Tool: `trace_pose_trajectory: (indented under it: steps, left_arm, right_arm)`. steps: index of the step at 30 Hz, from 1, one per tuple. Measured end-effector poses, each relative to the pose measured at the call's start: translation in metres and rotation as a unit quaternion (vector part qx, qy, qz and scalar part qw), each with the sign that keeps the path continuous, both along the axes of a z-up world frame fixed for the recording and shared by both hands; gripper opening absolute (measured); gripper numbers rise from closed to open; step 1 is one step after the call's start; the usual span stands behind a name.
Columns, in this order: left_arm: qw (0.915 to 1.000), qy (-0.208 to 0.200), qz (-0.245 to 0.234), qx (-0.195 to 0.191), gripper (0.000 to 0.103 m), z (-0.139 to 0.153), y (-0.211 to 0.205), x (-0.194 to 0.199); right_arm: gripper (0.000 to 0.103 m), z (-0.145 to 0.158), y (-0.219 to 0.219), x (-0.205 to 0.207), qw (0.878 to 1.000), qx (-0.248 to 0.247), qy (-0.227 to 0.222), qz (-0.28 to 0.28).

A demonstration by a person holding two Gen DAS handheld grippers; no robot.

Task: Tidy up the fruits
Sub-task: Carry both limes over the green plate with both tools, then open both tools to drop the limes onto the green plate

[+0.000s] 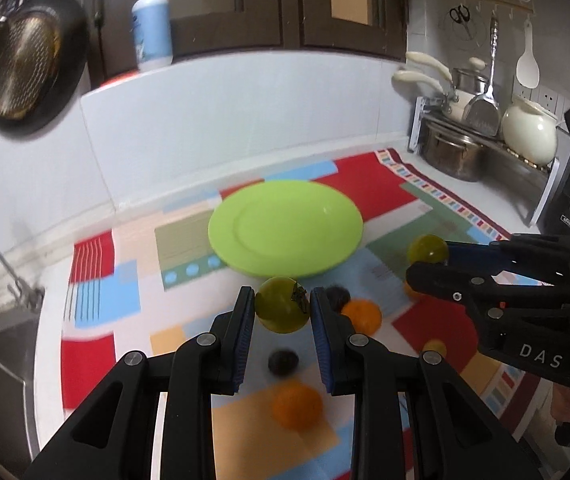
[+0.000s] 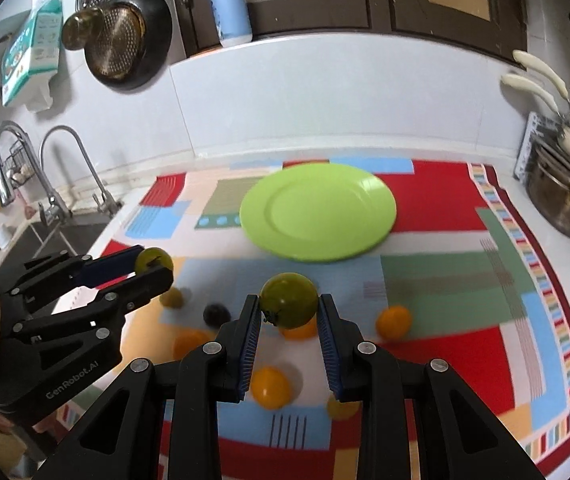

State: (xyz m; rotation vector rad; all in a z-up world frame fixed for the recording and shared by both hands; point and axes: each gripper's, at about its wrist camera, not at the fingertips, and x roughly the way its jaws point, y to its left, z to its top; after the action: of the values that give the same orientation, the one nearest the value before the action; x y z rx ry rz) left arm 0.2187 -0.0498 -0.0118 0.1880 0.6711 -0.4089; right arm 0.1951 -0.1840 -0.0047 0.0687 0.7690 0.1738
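Olive-green and glossy, one round fruit (image 1: 282,310) with a dark stem scar sits pinched between the jaws of the left gripper (image 1: 282,312), lifted above the patchwork mat (image 2: 445,344) on the counter, nearer than the lime plate (image 2: 319,211). A second olive-green fruit (image 2: 289,300) is pinched by the right gripper (image 2: 289,307), also short of the plate. Orange fruits (image 2: 393,322) and a dark fruit (image 2: 217,314) lie blurred on the mat below; one orange is half hidden behind the held fruit. Beyond them the plate lies bare.
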Motion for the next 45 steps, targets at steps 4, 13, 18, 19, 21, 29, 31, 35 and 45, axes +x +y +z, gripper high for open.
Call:
trace_pose_trajectory:
  steps: [4, 13, 18, 19, 21, 29, 31, 35, 45]
  left_arm:
    - [1.0000, 0.001, -0.008, -0.004, 0.029, 0.007, -0.004, 0.021]
    - [0.9997, 0.019, -0.016, 0.003, 0.028, 0.006, -0.013, 0.066]
    - [0.9991, 0.038, -0.019, 0.004, 0.028, -0.004, -0.018, 0.089]
    - [0.9987, 0.045, -0.021, 0.004, 0.028, -0.007, -0.019, 0.095]
    - [0.9983, 0.054, -0.022, 0.008, 0.028, -0.012, -0.020, 0.105]
    - [0.9934, 0.113, -0.020, 0.014, 0.028, -0.044, -0.028, 0.146]
    - [0.9918, 0.125, -0.018, 0.018, 0.028, -0.053, -0.029, 0.154]
    - [0.9895, 0.141, -0.019, 0.027, 0.028, -0.066, -0.035, 0.166]
    - [0.9869, 0.156, -0.023, 0.033, 0.029, -0.079, -0.043, 0.177]
  right_arm:
    - [0.030, 0.008, -0.003, 0.020, 1.000, -0.002, -0.005, 0.006]
    - [0.030, 0.010, -0.007, 0.066, 1.000, -0.012, 0.001, 0.014]
    - [0.030, -0.001, -0.010, 0.095, 1.000, -0.009, 0.023, 0.016]
    - [0.030, -0.004, -0.011, 0.100, 0.999, -0.010, 0.029, 0.015]
    - [0.030, -0.011, -0.013, 0.109, 0.999, -0.008, 0.039, 0.015]
    - [0.030, -0.041, -0.020, 0.148, 0.997, -0.002, 0.072, 0.012]
    - [0.030, -0.047, -0.021, 0.155, 0.997, -0.002, 0.081, 0.012]
    - [0.030, -0.059, -0.022, 0.165, 0.995, -0.007, 0.098, 0.010]
    - [0.030, -0.080, -0.028, 0.179, 0.991, 0.006, 0.137, 0.010]
